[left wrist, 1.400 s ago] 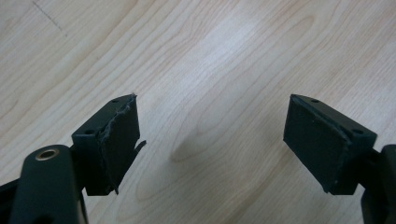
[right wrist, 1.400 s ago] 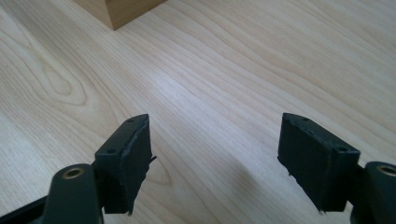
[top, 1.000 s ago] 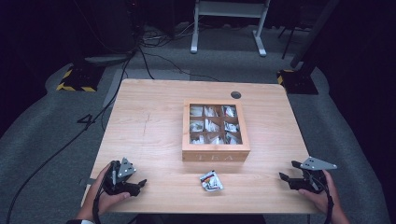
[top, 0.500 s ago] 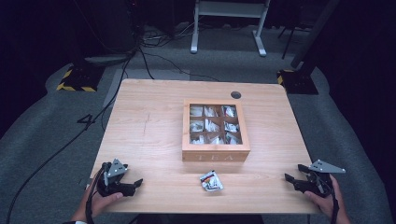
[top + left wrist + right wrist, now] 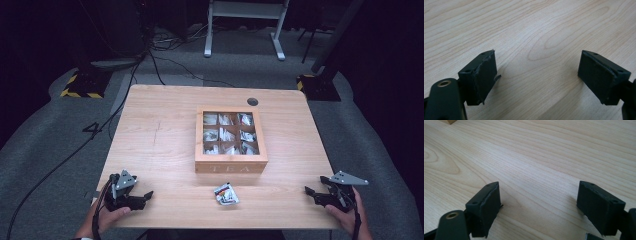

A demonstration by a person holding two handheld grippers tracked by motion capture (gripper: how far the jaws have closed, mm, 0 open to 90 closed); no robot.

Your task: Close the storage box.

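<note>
High view: square wooden tea box (image 5: pixel 231 166), nine compartments each holding pale sachets, lid state unclear. Loose foil sachet (image 5: pixel 226 194) on table just in front of box, not yet picked up; stowing judged undone. Left gripper (image 5: pixel 142 197) and right gripper (image 5: pixel 312 192) flank box, well apart.

Left gripper view: jaws wide, empty, over light wooden table (image 5: pixel 544 30).

Right gripper view: jaws wide, empty; box corner (image 5: pixel 447 121) beyond.

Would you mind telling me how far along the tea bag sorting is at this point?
Done: the tea box holds packets in its compartments. In hand: nothing; the left gripper and right gripper sit open at the table's near corners. Left: one tea bag lies loose in front of the box.
</note>
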